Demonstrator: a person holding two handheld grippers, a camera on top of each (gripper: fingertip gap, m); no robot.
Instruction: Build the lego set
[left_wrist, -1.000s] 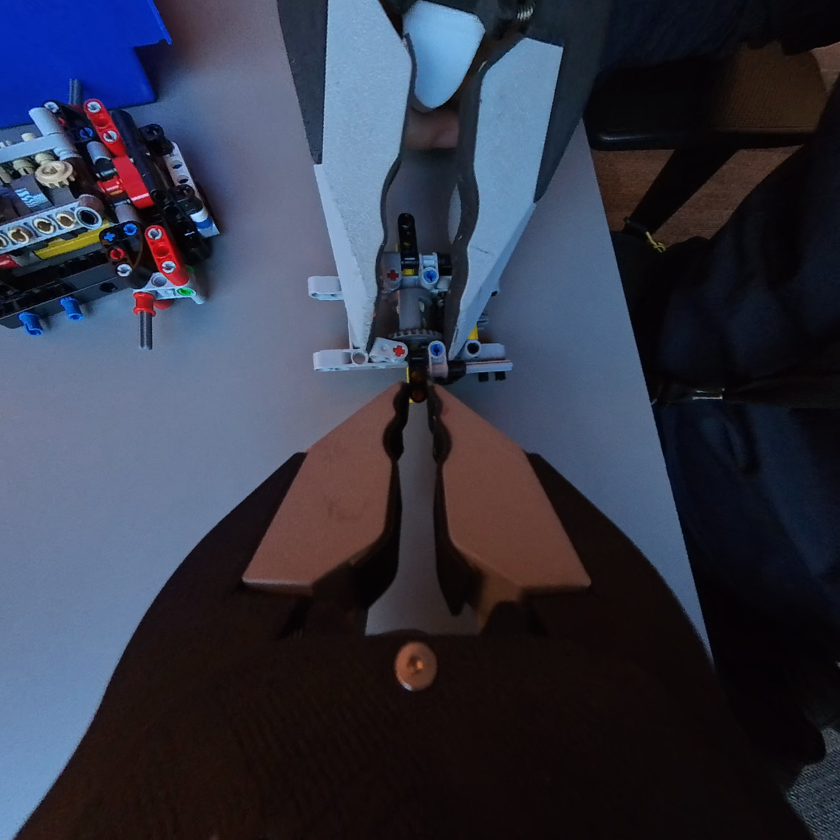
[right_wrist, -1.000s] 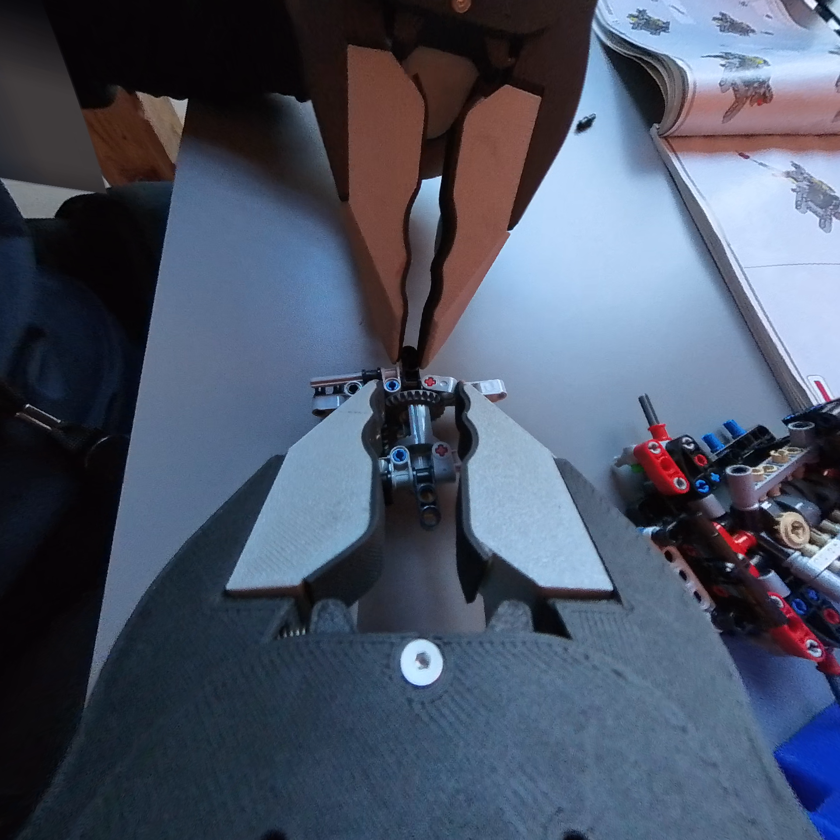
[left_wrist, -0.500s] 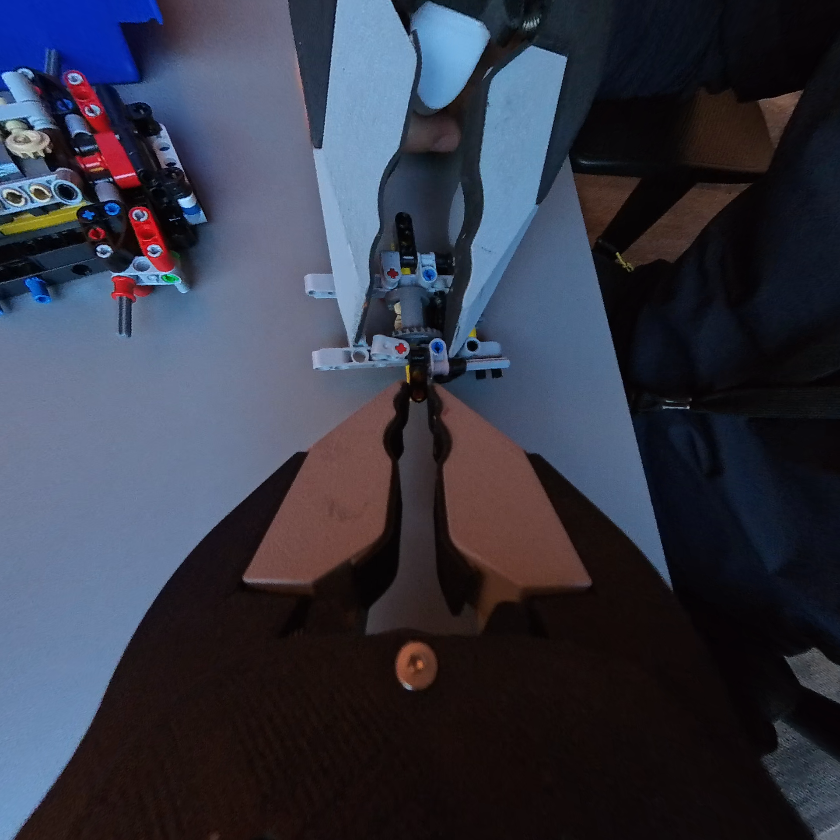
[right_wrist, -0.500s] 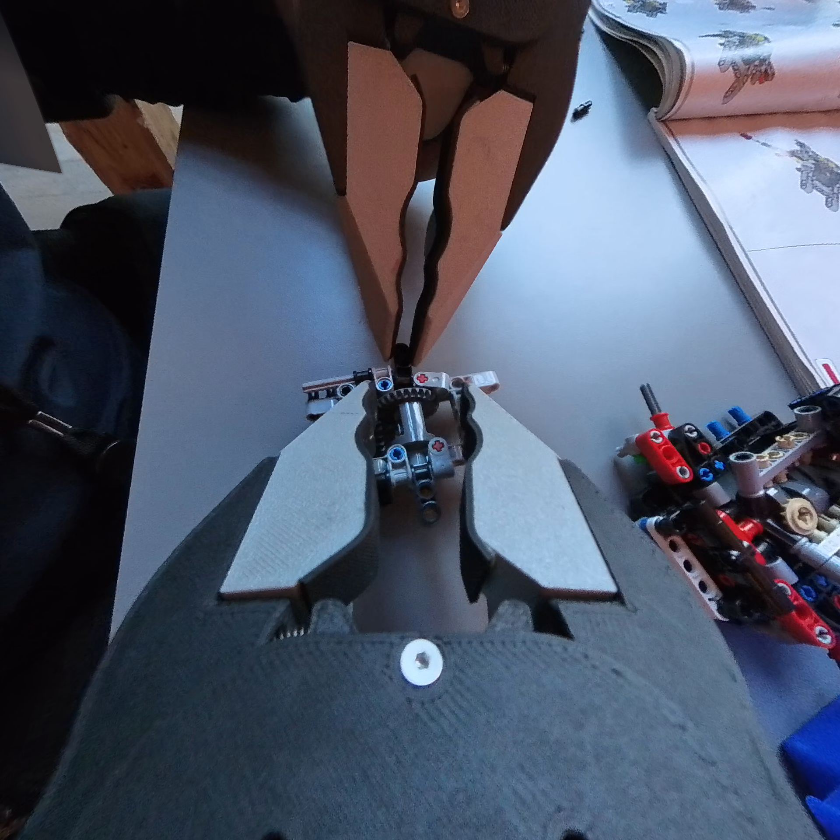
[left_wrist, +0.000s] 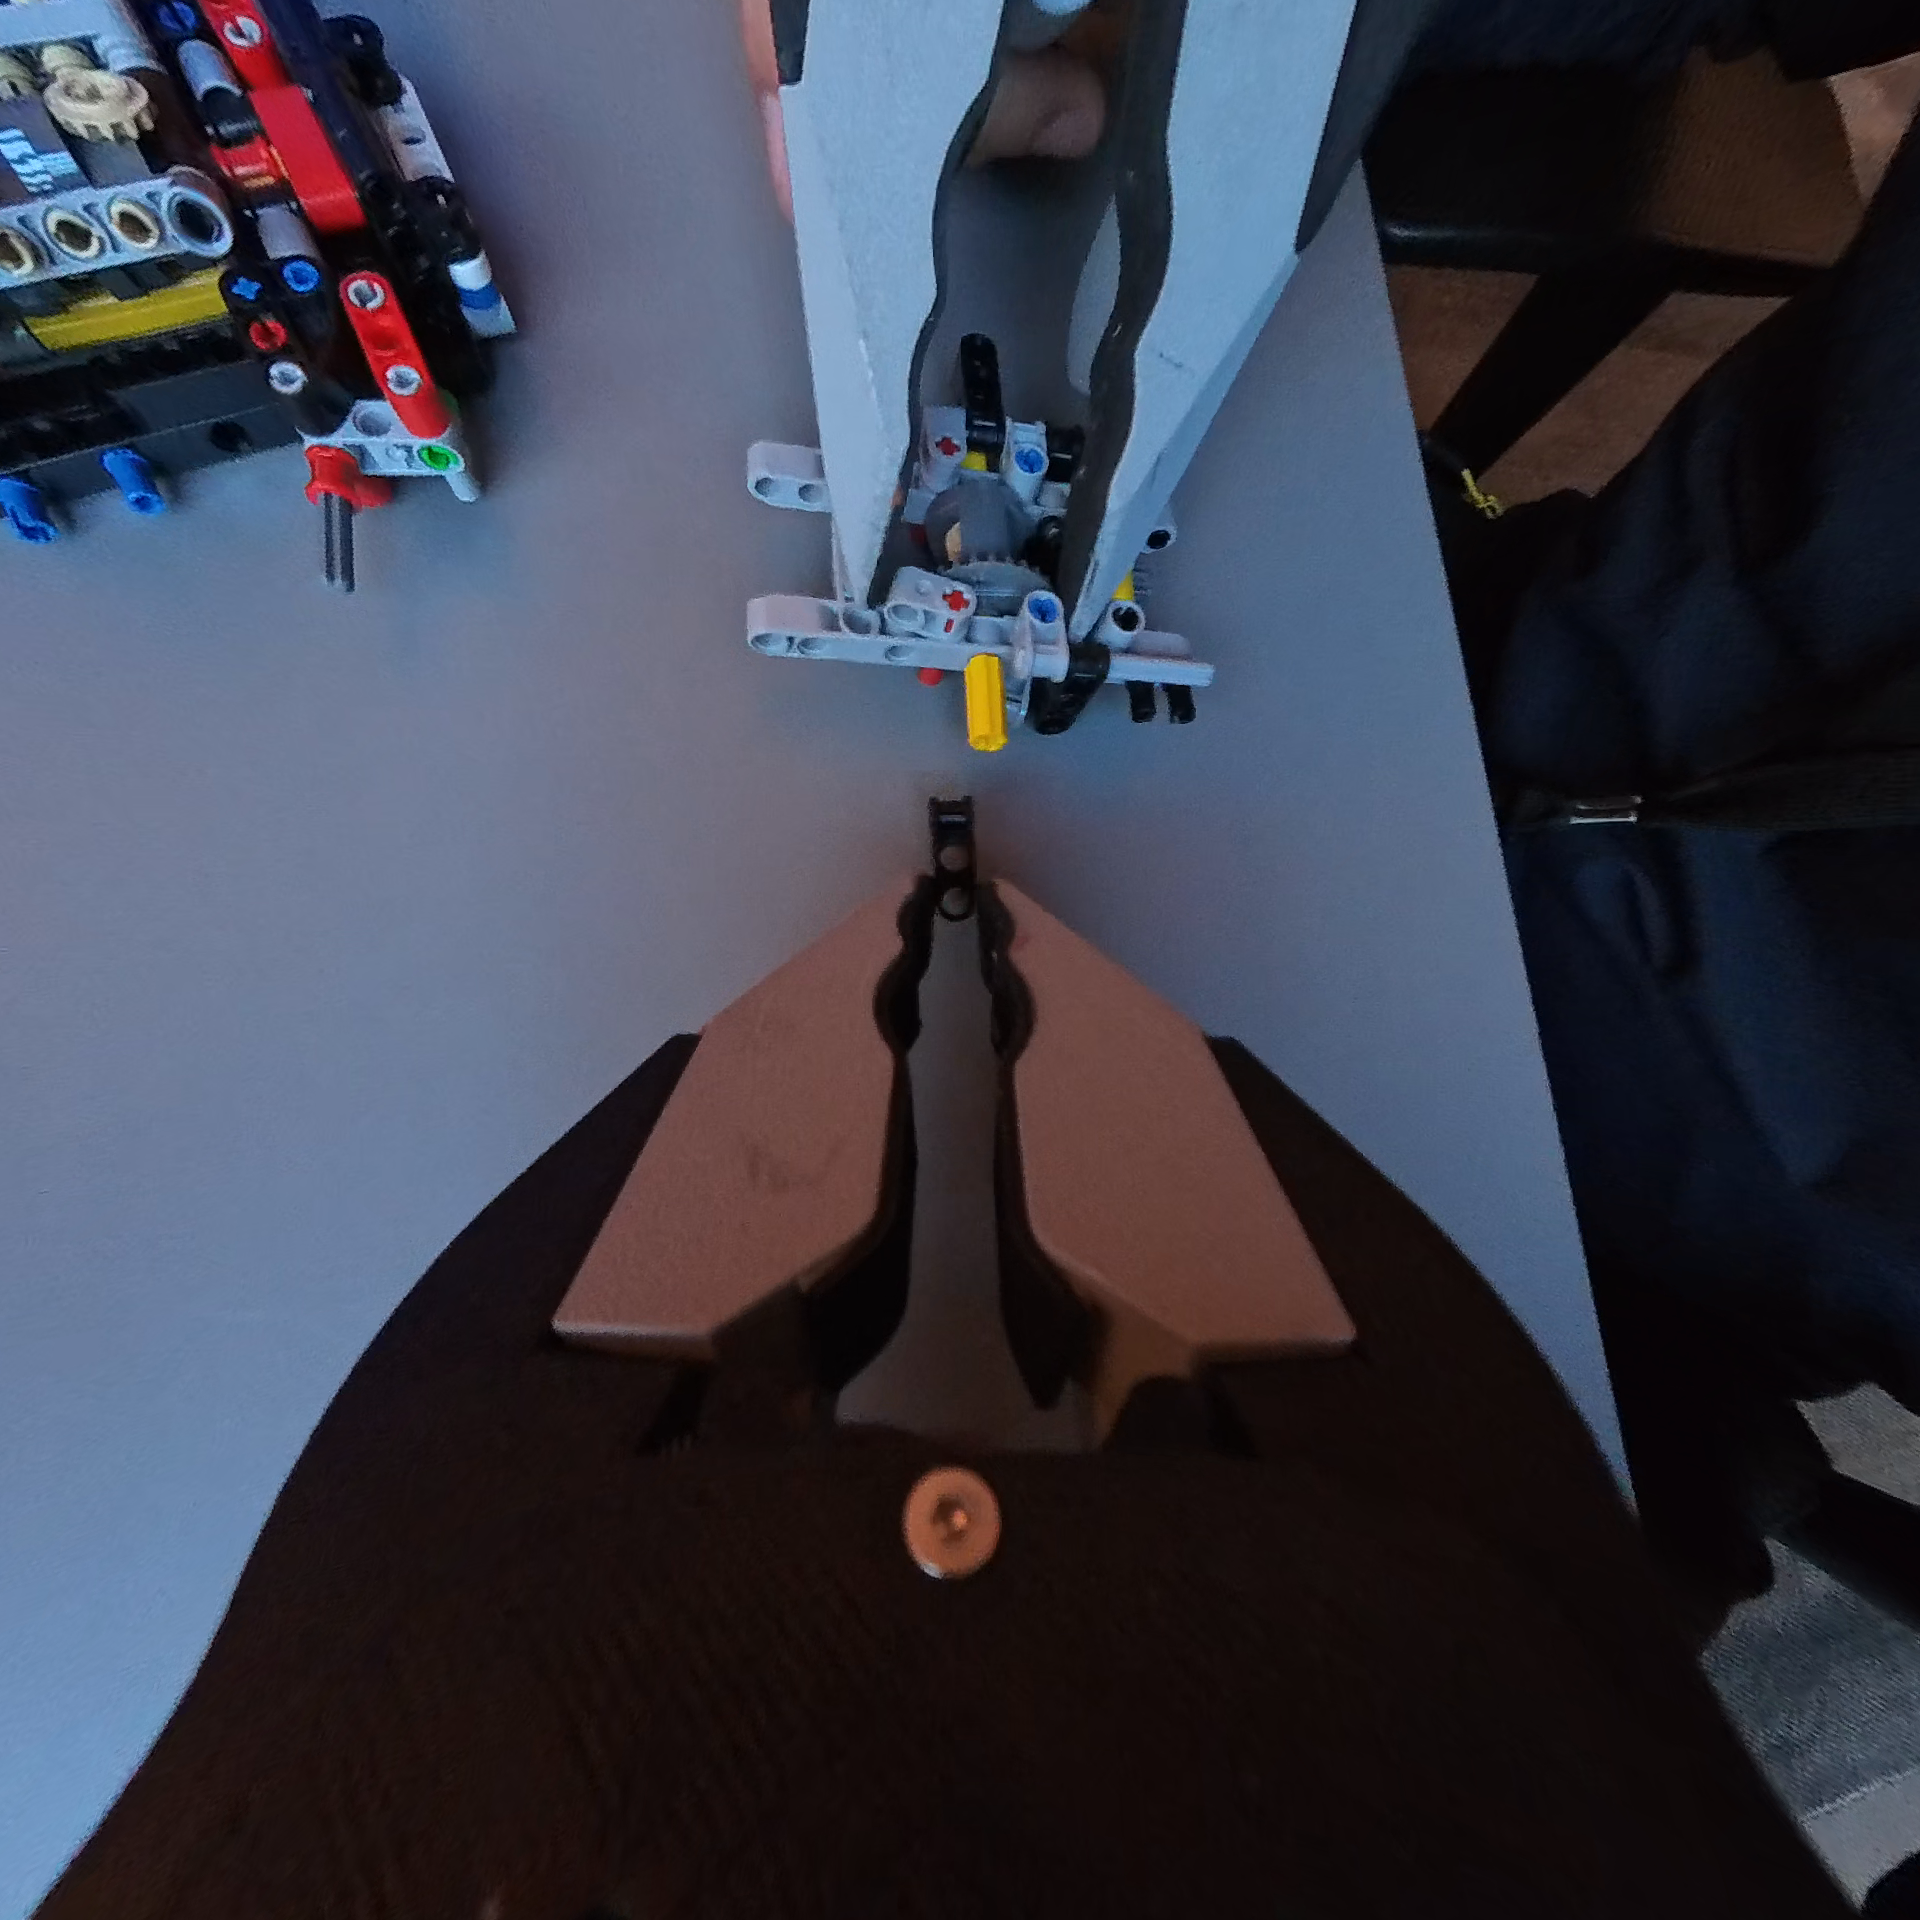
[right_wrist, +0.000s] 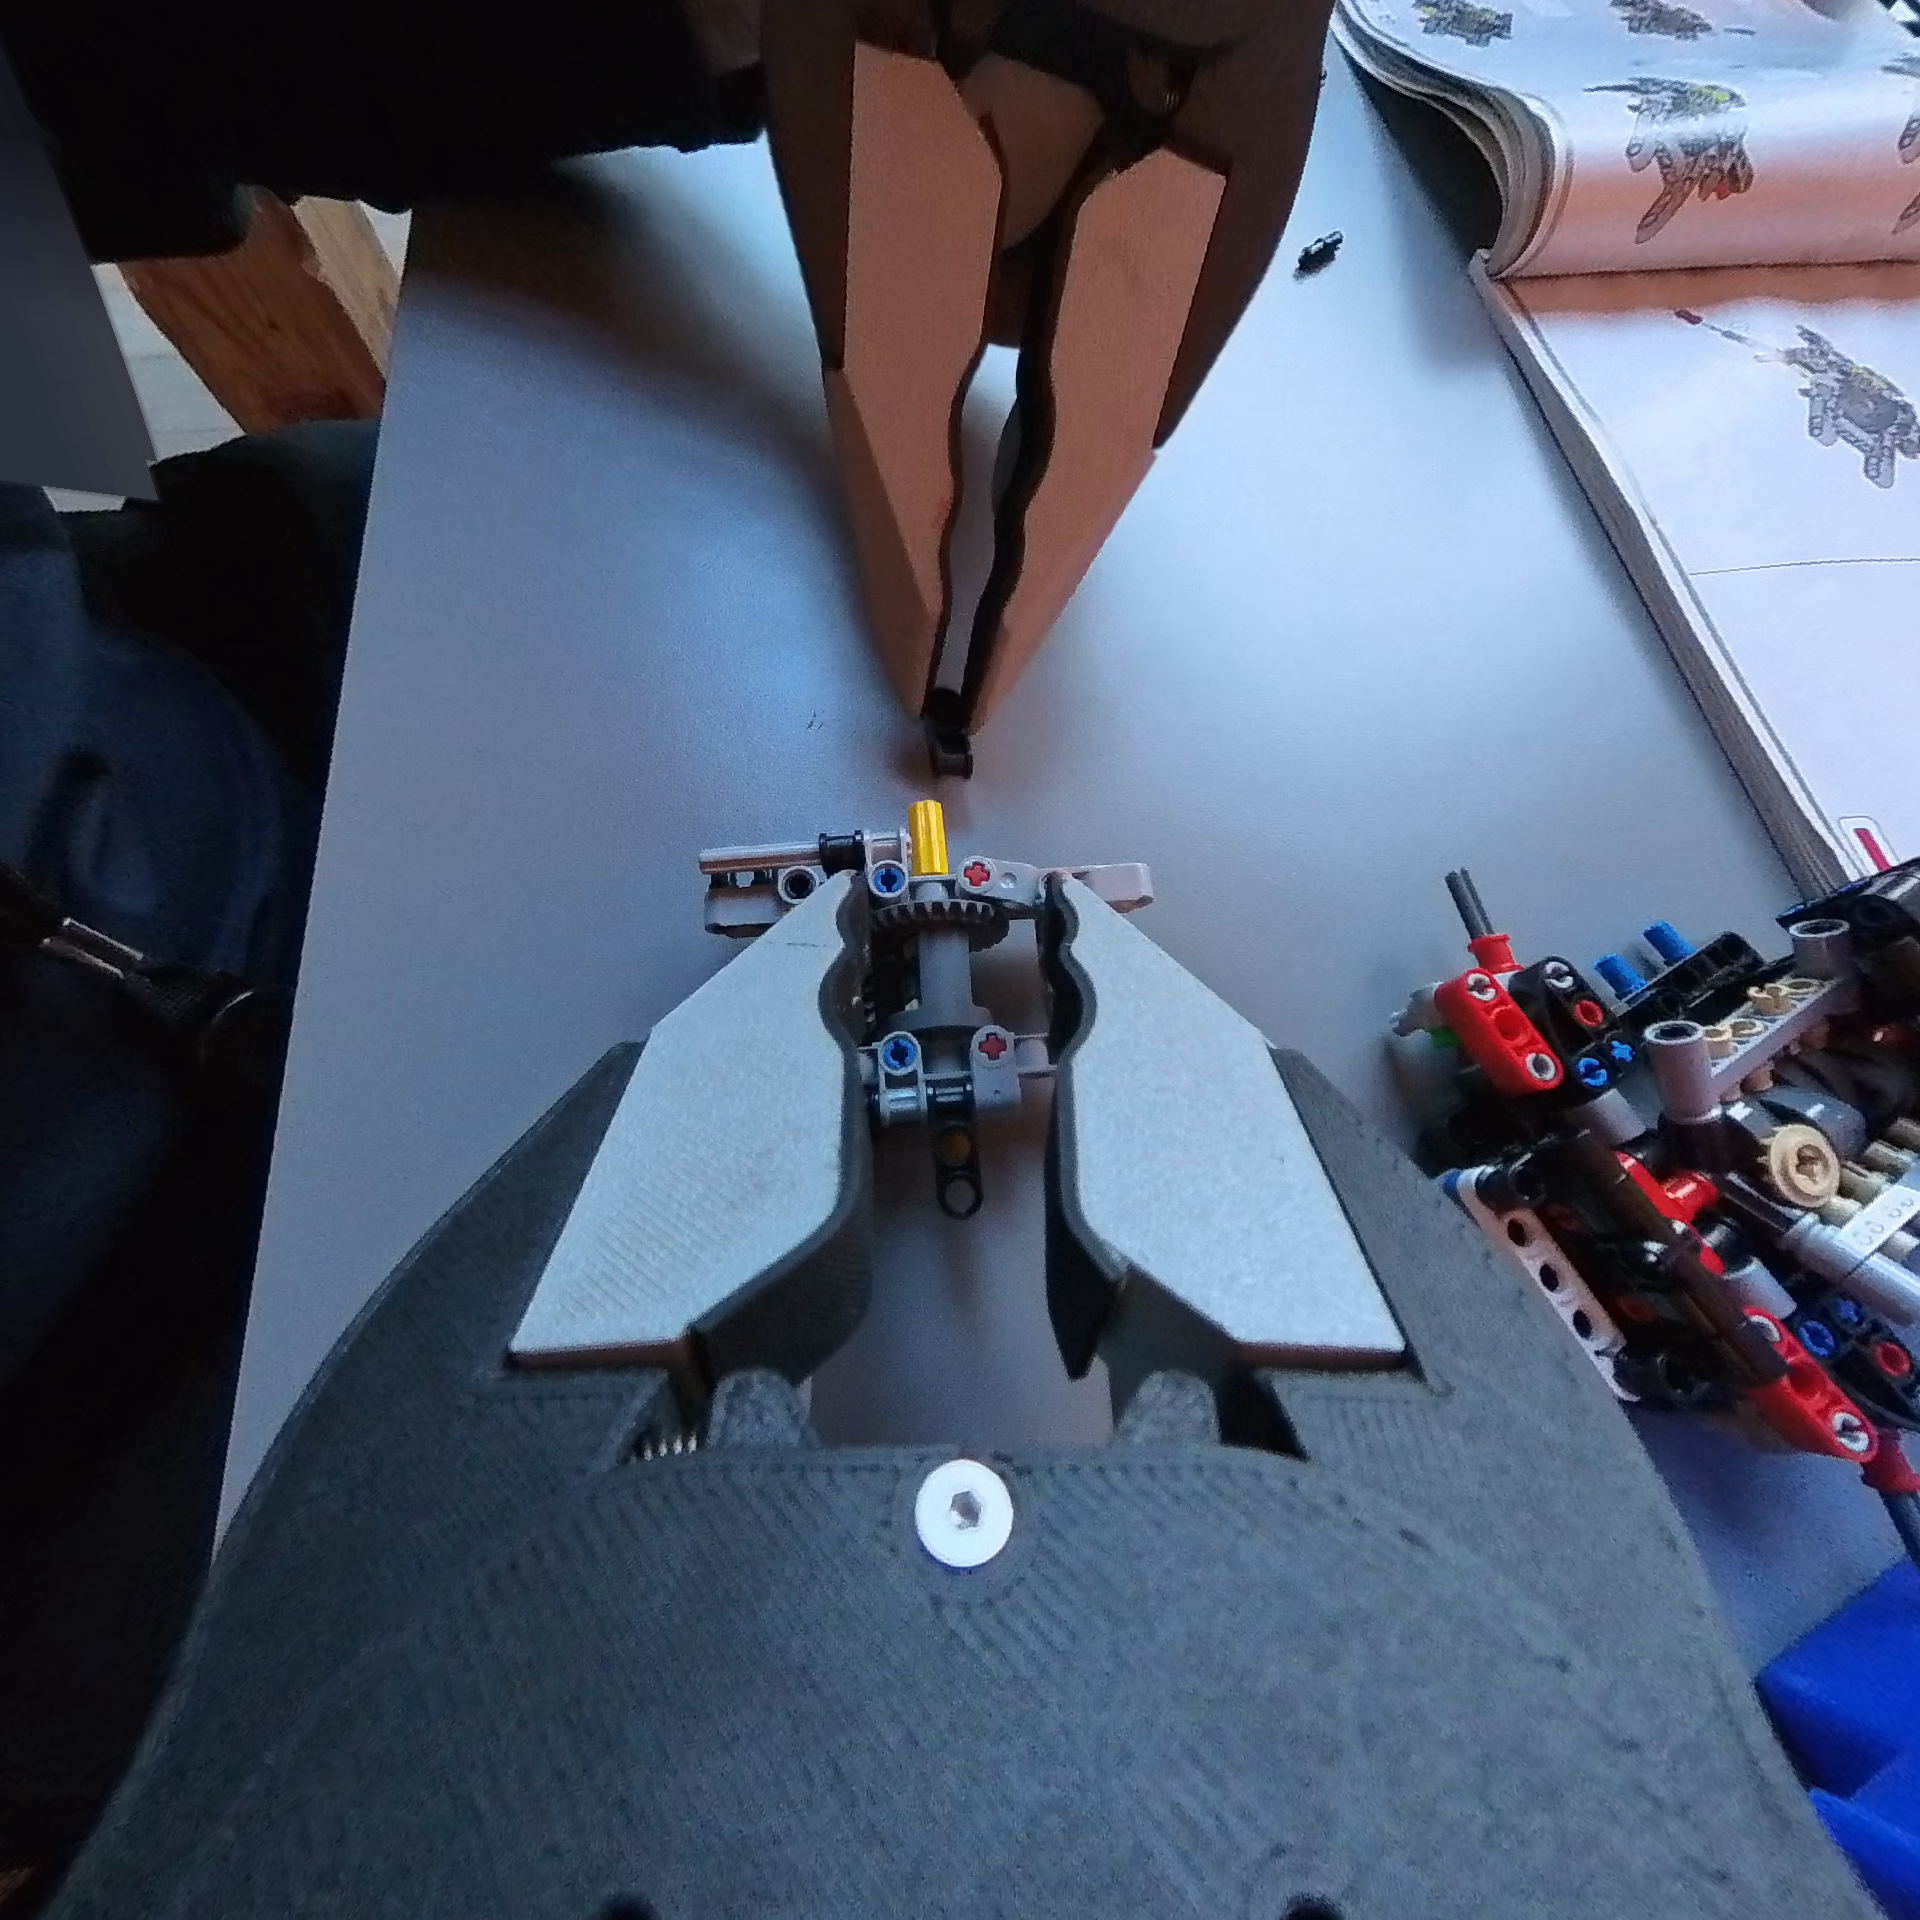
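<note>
Two grippers face each other, your left gripper (left_wrist: 954, 902) pinches a small black connector (left_wrist: 951, 847), long axis pointing at the gear assembly (right_wrist: 935, 977) clamped in your right gripper (right_wrist: 940, 904), now pulled back clear of its yellow axle (right_wrist: 926, 836).

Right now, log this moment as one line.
left gripper: holds small black piece | right gripper: clamps gear assembly | yellow peg exposed, apart from piece

Setting: hobby or office-style desk area | Evidence: plain grey worktop (right_wrist: 1299, 644); open illustrated instruction booklet (right_wrist: 1704, 343); partly built toy-brick model (right_wrist: 1683, 1132); blue bin (right_wrist: 1860, 1704); wooden chair frame (left_wrist: 1621, 281); dark bag (left_wrist: 1714, 831) beside worktop edge
</note>
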